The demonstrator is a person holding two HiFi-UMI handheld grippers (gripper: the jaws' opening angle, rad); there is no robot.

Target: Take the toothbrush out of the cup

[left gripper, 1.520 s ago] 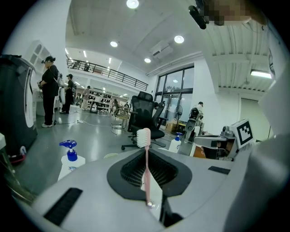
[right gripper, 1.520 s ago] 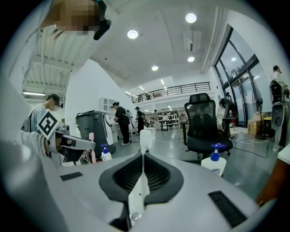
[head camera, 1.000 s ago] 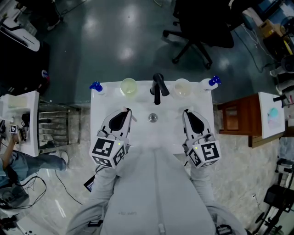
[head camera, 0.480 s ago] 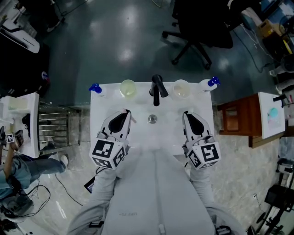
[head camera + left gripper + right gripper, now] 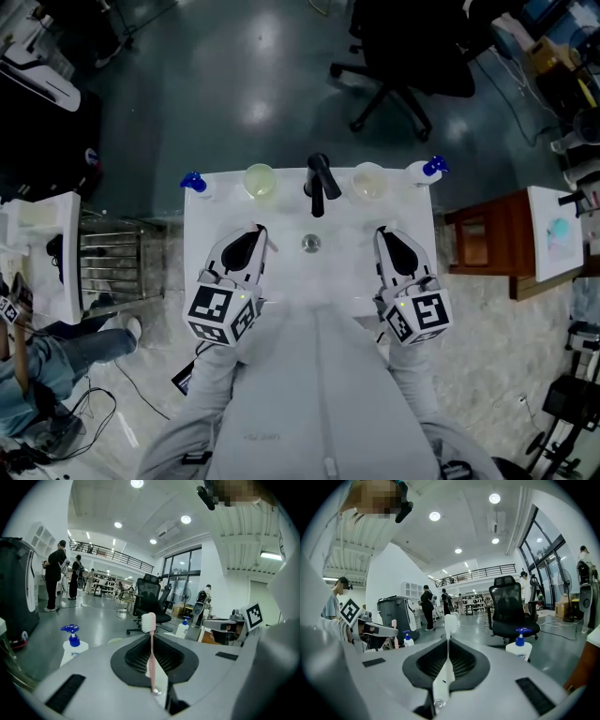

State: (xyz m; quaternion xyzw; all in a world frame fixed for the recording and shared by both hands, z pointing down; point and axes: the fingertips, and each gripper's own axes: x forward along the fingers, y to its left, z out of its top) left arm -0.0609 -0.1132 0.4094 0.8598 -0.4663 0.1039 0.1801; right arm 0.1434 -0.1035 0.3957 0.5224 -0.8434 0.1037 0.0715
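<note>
My left gripper [image 5: 253, 232] hangs over the left of the white sink [image 5: 211, 220], shut on a pink toothbrush [image 5: 151, 658]. Its bristle head [image 5: 148, 622] sticks out past the fingertips in the left gripper view. My right gripper [image 5: 385, 234] is over the right of the sink, shut on a white toothbrush [image 5: 446, 667] whose head [image 5: 450, 620] also juts beyond the jaws. Two pale cups stand at the back of the sink, one [image 5: 260, 180] left of the black faucet [image 5: 319, 184] and one [image 5: 369, 180] right of it. From above, neither brush can be made out.
Blue-topped pump bottles stand on the back corners of the sink, left [image 5: 194, 180] and right [image 5: 431, 168]. A black office chair [image 5: 403, 56] is beyond the sink, a wooden cabinet [image 5: 483, 239] to its right, a metal rack [image 5: 108, 253] to its left. People stand in the background hall.
Both grippers and the brushes in them have stayed where they were. Only a person at the left edge of the head view has shifted.
</note>
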